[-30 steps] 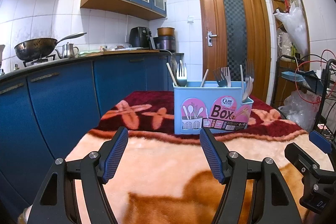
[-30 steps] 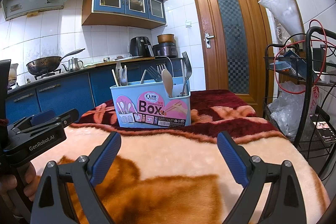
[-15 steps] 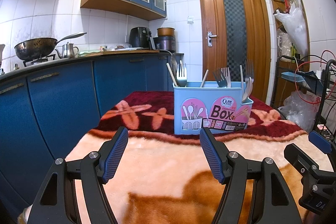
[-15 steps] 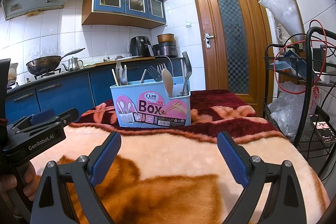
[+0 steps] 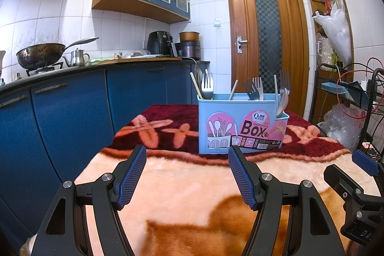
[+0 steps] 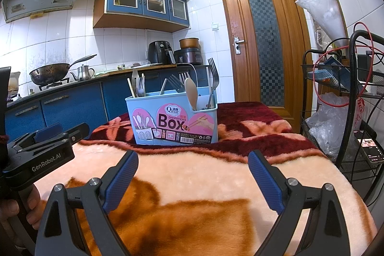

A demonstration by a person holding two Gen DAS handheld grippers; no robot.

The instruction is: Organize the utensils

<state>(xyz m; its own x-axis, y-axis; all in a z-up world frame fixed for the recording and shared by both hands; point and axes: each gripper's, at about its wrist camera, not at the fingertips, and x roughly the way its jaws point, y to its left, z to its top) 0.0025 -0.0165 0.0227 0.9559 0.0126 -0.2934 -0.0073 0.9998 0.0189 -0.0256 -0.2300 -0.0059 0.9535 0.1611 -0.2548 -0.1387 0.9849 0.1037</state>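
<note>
Centre stage, the pale blue plastic utensil box with pink "Box" labels [image 5: 242, 122] stands upright on the dark red far end of the plush blanket [image 5: 192, 188] that covers the table. It is loaded: steel forks [image 5: 207, 85] and a wooden chopstick [image 5: 195, 88] poke up at its left end, more forks [image 5: 258, 86] in the middle, and a pale wooden spoon [image 6: 191, 92] leans in the small side pocket on its right, next to a tall dark fork [image 6: 213, 78].

Nearer the cameras, over the peach and orange part of the blanket, the left gripper [image 5: 187, 174] hovers with its blue-padded jaws spread wide and nothing between them. The right gripper [image 6: 193, 181] sits beside it, jaws spread just as wide, also empty. Both point at the box, and both are well short of it. A person's hand [image 6: 14, 208] wraps the left tool's handle at the edge of the right view.

Further out, blue kitchen cabinets [image 5: 67, 116] run along the left, with a dark wok [image 5: 40, 55] on the stove. A brown wooden door [image 5: 266, 40] closes the back wall, and a black wire rack [image 6: 343, 97] stands at the right.
</note>
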